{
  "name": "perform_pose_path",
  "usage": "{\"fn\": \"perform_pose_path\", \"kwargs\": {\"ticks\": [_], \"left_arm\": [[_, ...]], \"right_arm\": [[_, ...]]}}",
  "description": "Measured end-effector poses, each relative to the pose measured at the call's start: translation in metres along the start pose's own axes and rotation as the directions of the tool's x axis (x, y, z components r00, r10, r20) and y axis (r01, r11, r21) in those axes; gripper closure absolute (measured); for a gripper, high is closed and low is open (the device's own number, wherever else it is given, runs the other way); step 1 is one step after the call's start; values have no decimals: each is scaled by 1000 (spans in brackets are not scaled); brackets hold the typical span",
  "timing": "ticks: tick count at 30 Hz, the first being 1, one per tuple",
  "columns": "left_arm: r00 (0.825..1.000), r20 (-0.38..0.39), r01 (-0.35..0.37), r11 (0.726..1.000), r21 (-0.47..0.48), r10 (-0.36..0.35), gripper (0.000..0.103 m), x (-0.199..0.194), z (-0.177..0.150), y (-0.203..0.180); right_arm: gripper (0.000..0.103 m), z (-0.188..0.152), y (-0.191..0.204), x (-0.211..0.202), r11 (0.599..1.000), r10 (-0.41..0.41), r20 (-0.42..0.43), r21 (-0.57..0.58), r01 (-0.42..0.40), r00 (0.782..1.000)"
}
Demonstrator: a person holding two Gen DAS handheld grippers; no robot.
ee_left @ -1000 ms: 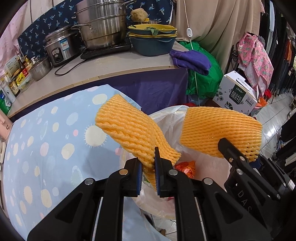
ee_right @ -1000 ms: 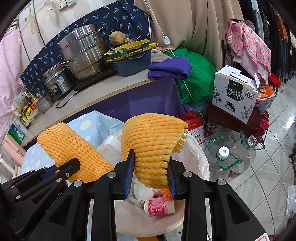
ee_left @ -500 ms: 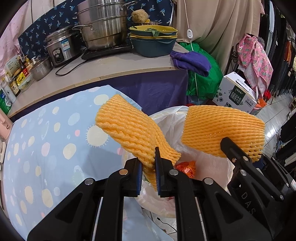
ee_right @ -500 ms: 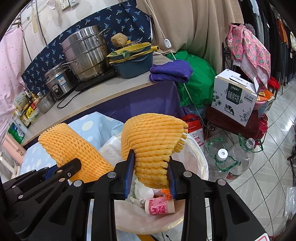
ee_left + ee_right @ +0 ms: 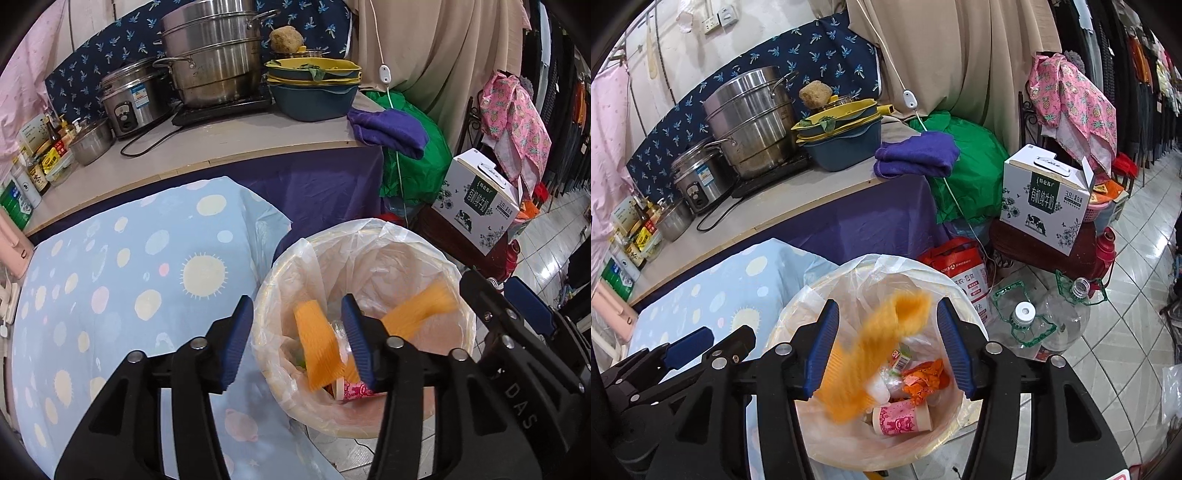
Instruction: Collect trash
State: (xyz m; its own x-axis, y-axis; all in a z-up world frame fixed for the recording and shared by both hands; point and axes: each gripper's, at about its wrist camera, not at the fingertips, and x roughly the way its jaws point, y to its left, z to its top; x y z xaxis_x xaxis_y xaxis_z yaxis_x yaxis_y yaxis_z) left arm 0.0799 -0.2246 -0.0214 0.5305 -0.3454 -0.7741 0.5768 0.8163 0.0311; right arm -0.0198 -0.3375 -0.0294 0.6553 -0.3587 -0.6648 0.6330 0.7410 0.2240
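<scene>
Over the lined trash bin (image 5: pixel 369 236), both orange foam nets (image 5: pixel 319 347) are now loose and dropping, blurred with motion; a second ago each was pinched in a gripper above the rim. The left gripper (image 5: pixel 301 338) and the right gripper (image 5: pixel 888 347) both hang with jaws spread wide and nothing between them. One net falls beside a pink paper cup (image 5: pixel 901 419) and orange wrappers already in the bin, so this pair of items looks as good as collected, and the grippers are free for whatever trash remains. Just beside the bin lies a blue spotted cloth (image 5: pixel 122 266); behind it a counter (image 5: pixel 221 147) carries steel pots, a rice cooker and stacked basins, with a milk carton box (image 5: pixel 1045 199) and empty plastic jugs on the tiled floor.
</scene>
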Motion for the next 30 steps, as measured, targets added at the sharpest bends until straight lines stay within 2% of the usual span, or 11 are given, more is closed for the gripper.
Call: {"fn": "perform_pose_path", "kwargs": {"ticks": [6, 9, 11, 21, 23, 30], "left_arm": [[1000, -1, -7, 1000, -8, 7, 49, 0, 1, 0], [1000, 3, -14, 1000, -17, 14, 43, -1, 1, 1], [1000, 5, -16, 1000, -23, 16, 42, 0, 1, 2], [999, 6, -32, 999, -28, 32, 35, 1, 0, 4], [999, 14, -39, 999, -32, 39, 31, 0, -1, 5], [999, 19, -50, 998, -40, 51, 29, 1, -1, 10]], "right_arm": [[48, 0, -1, -3, 1000, -1, 0, 7, 1, 1000], [46, 2, -4, -4, 1000, -2, 1, 18, 2, 1000], [42, 1, -5, -5, 1000, -2, 5, 24, 2, 1000], [37, 2, -6, -5, 1000, -3, 10, 19, 3, 1000], [37, 2, -6, -6, 1000, -5, 14, 14, 5, 1000], [35, 3, -2, -8, 1000, -9, 21, -16, 9, 1000]]}}
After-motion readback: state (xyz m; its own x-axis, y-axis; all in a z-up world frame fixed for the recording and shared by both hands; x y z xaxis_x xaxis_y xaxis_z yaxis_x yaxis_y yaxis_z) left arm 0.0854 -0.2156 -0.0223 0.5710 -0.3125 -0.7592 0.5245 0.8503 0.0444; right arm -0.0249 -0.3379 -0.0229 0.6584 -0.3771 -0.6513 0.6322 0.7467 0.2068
